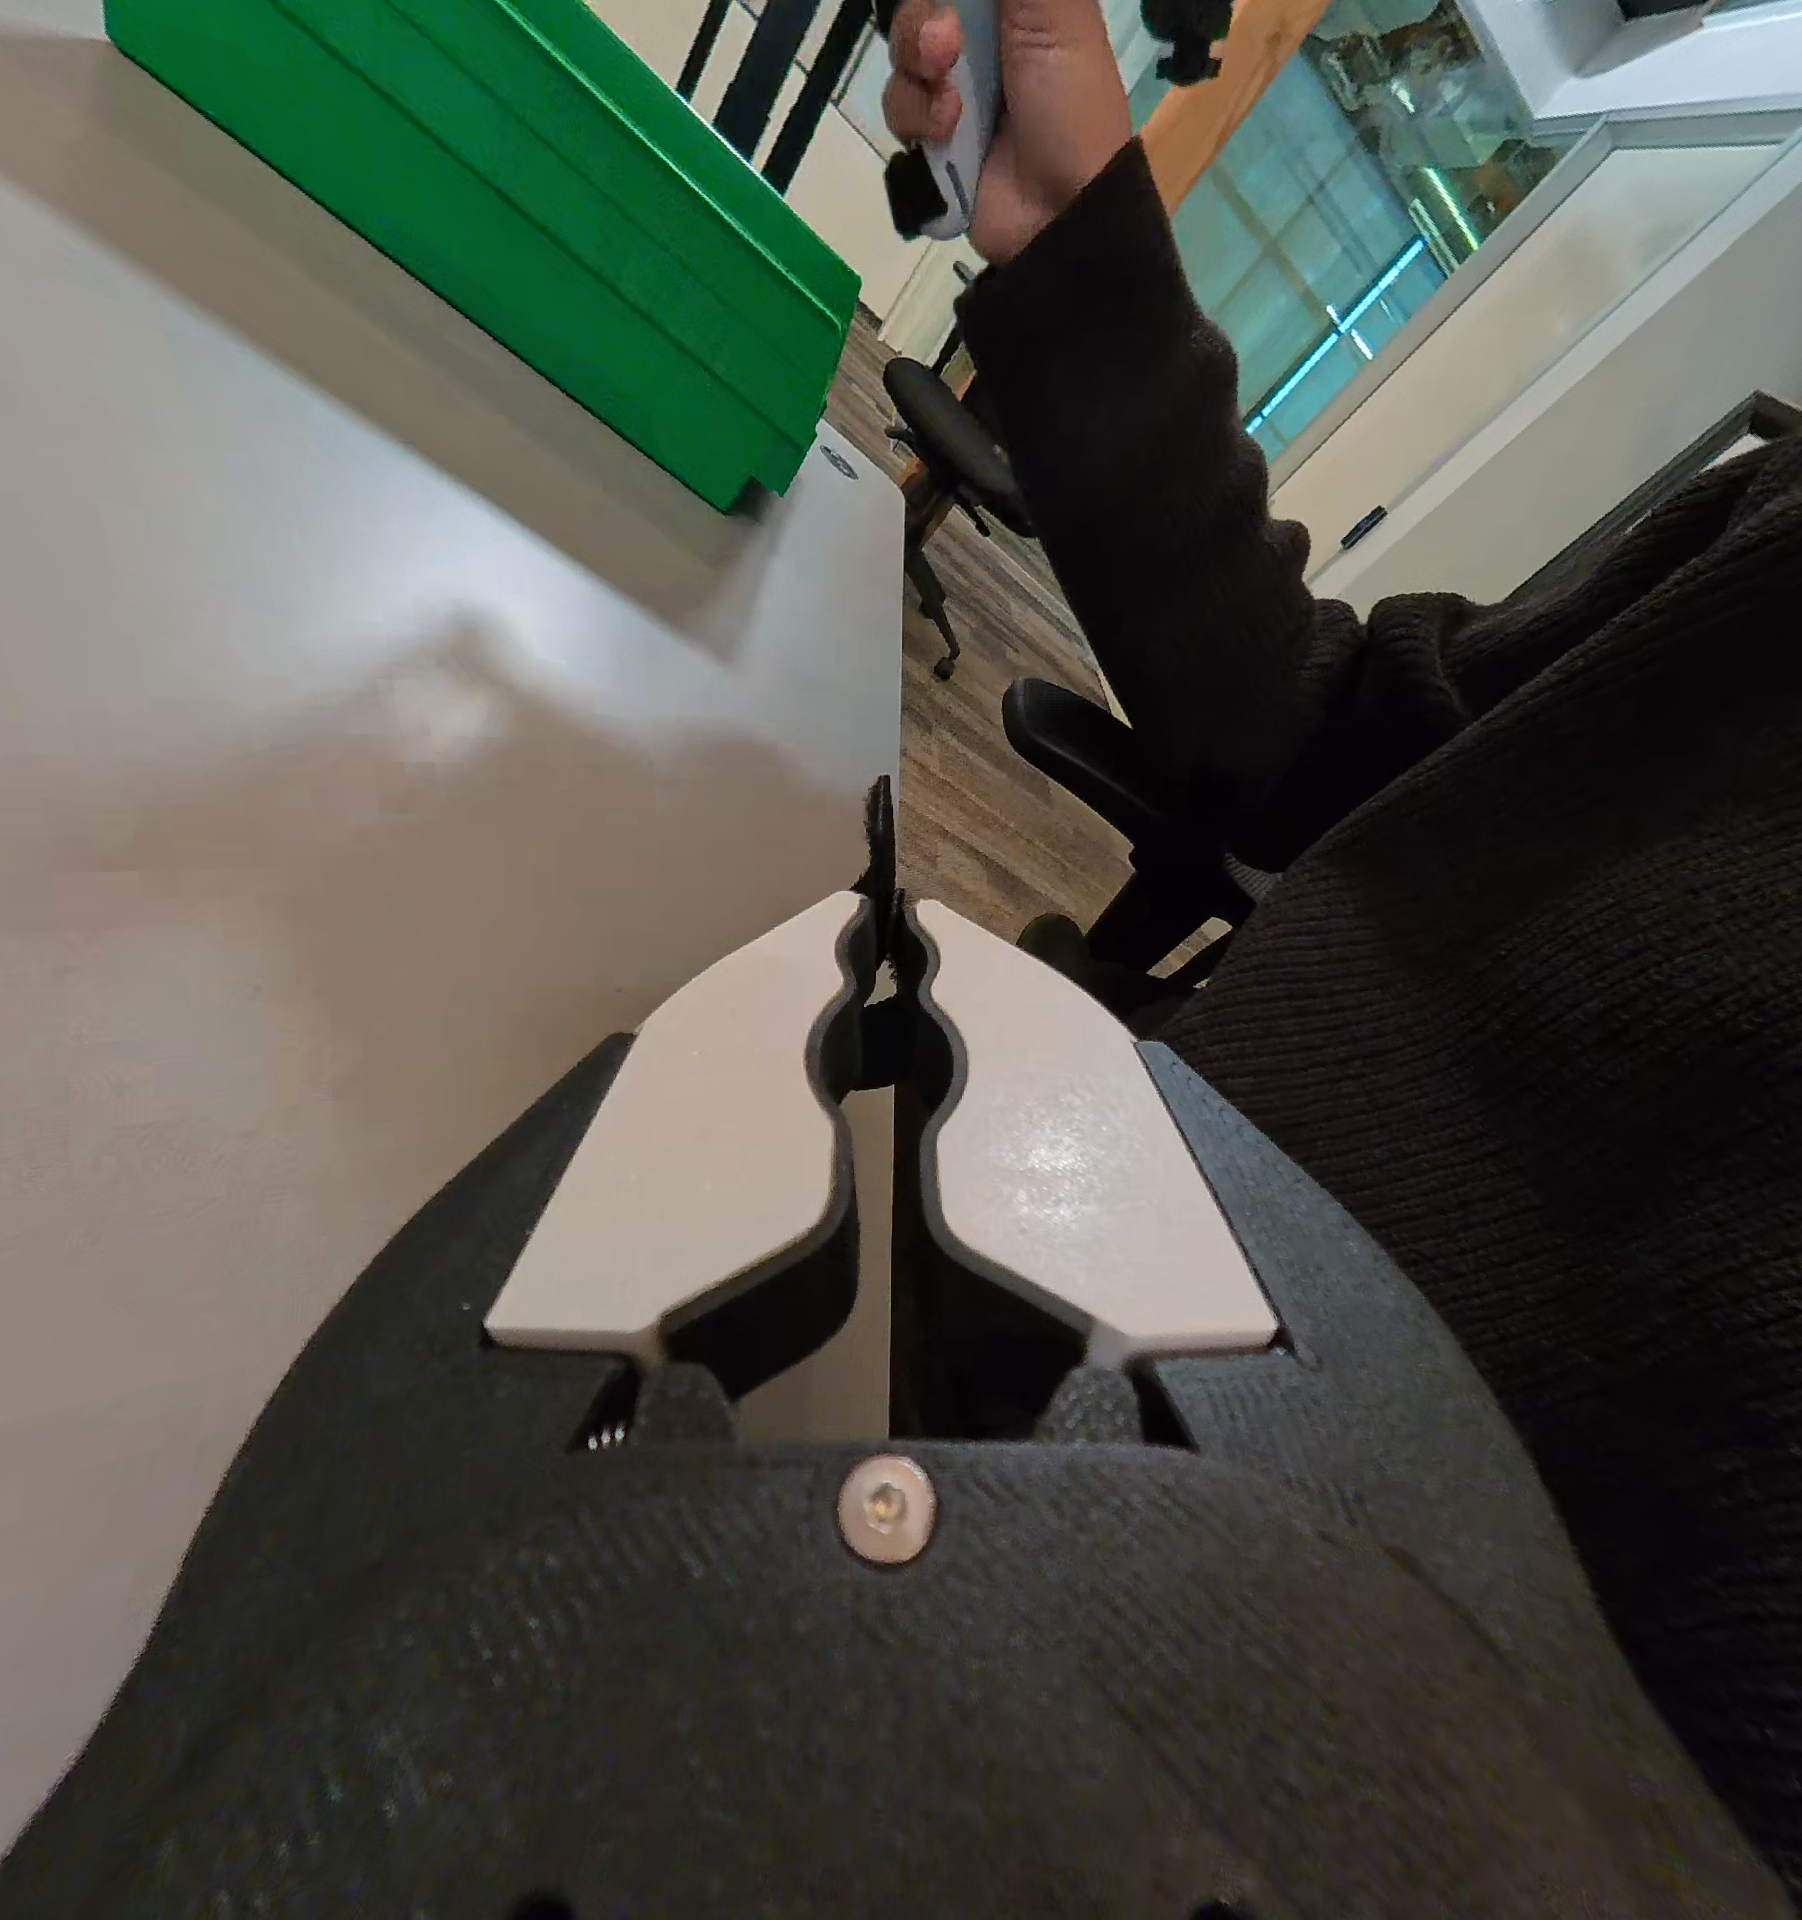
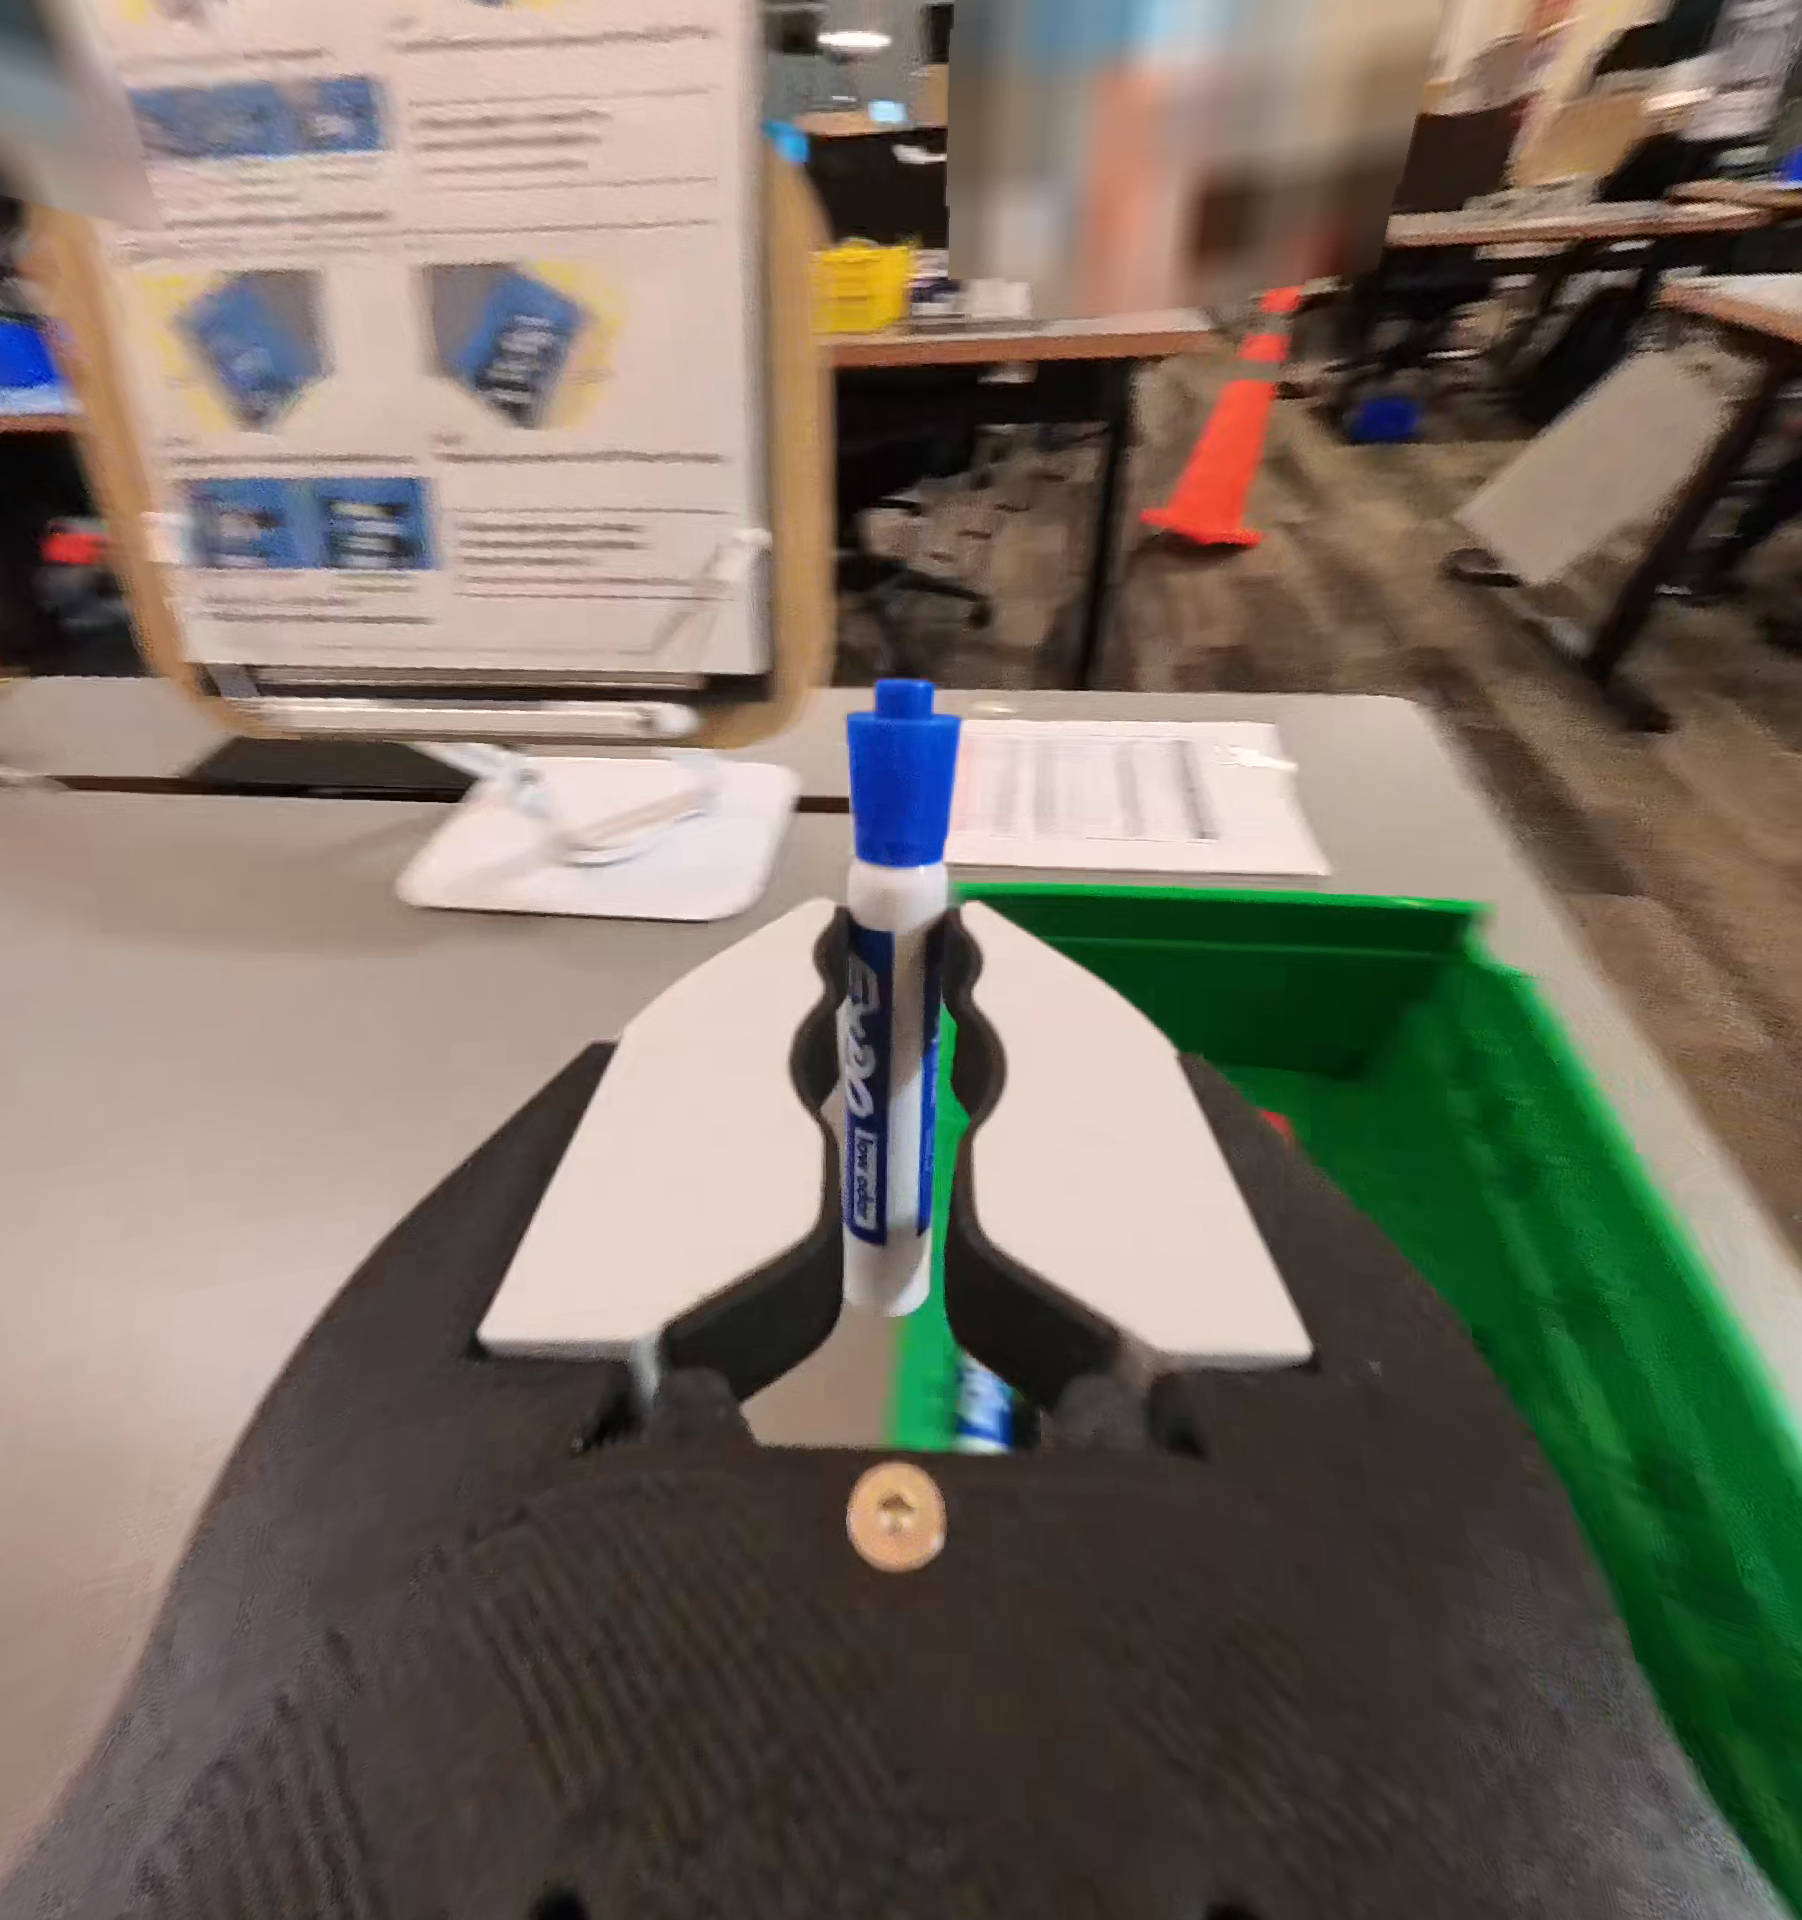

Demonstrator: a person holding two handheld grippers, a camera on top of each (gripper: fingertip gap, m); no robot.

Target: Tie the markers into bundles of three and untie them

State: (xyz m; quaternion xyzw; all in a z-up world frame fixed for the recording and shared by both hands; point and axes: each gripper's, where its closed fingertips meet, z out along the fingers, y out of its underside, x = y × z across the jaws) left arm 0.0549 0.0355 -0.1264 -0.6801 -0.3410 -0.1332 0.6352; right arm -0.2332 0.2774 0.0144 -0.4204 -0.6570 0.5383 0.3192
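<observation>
My right gripper (image 2: 895, 920) is shut on a white marker with a blue cap (image 2: 899, 790), held upright with the cap up. It hovers over the grey table (image 2: 201, 1039), at the left rim of an open green bin (image 2: 1499, 1195). Another marker (image 2: 983, 1405) lies in the bin below the fingers. My left gripper (image 1: 889, 914) is shut at the table's edge (image 1: 855, 665), with a thin black strip (image 1: 881, 831) pinched between its tips. The green bin (image 1: 523, 208) also shows at the upper left of the left wrist view, with a hand (image 1: 1022, 114) on the other gripper's handle beyond it.
A white tray (image 2: 668, 883) with pale items and a printed sheet (image 2: 1115, 800) lie on the far side of the table. A poster board (image 2: 440, 343) stands behind them. An orange cone (image 2: 1219, 436) and desks are beyond. A dark sleeve (image 1: 1136, 499) and office chairs (image 1: 959, 447) flank the table edge. Spacing between my two grippers at the tips: around 40 cm.
</observation>
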